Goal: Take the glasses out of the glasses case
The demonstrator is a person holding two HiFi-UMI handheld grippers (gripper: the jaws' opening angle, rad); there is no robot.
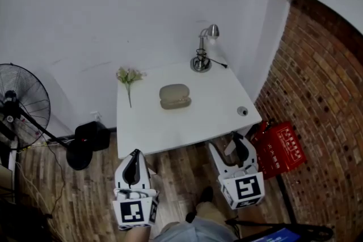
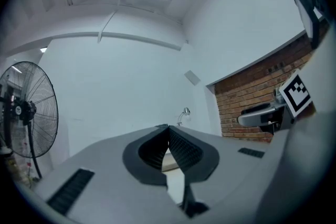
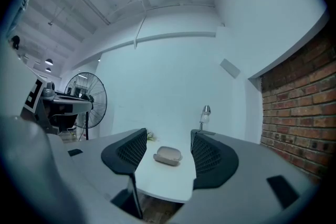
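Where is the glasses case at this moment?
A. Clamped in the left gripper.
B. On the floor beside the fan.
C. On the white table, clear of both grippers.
C: the glasses case lies on the table, with the left gripper and right gripper both short of its near edge.

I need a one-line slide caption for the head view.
Left gripper shut and right gripper open, held short of a white table bearing a glasses case, desk lamp and flower sprig.

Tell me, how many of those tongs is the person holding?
2. The left tongs, shut and empty, point at the white table near its left corner; the right tongs, open and empty, near its right corner.
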